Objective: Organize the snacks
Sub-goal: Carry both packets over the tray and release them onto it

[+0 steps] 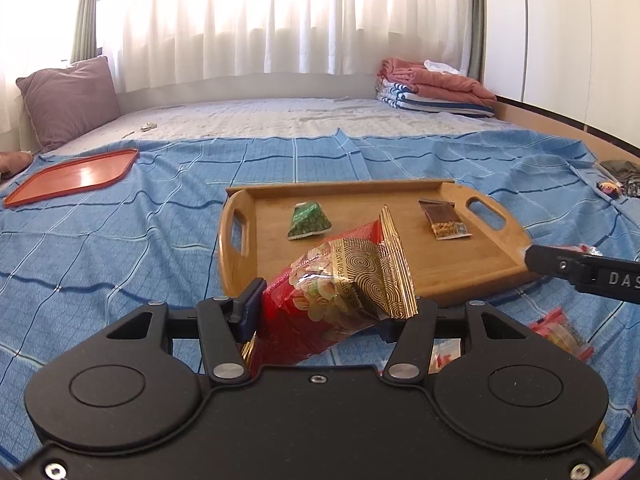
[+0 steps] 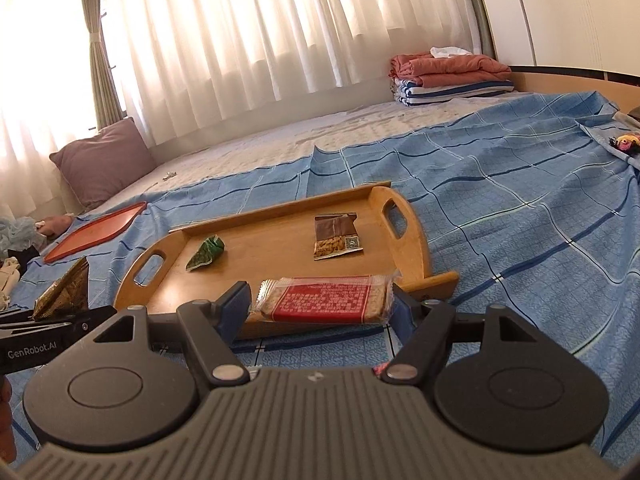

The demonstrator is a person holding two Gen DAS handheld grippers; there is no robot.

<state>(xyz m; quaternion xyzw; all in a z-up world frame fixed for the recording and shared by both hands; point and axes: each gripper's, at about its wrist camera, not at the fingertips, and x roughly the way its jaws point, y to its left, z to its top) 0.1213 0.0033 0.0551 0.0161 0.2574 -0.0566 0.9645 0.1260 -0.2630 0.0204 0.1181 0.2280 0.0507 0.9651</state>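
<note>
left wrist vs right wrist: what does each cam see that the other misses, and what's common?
Left wrist only: the left gripper clamping a red-and-gold snack bag front-on, plus loose red packets on the bedspread by its right side.

Right wrist only: the right gripper shut on a clear-wrapped cracker pack with a red label.

Both: the wooden tray holding a green packet and a brown peanut packet, the orange tray, purple pillow and folded blankets.

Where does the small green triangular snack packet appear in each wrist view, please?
Left wrist: small green triangular snack packet at centre, on the wooden handled tray's left half.
Right wrist: left of centre, near the tray's left handle.
Shared landmark: brown rectangular snack packet to its right.
</note>
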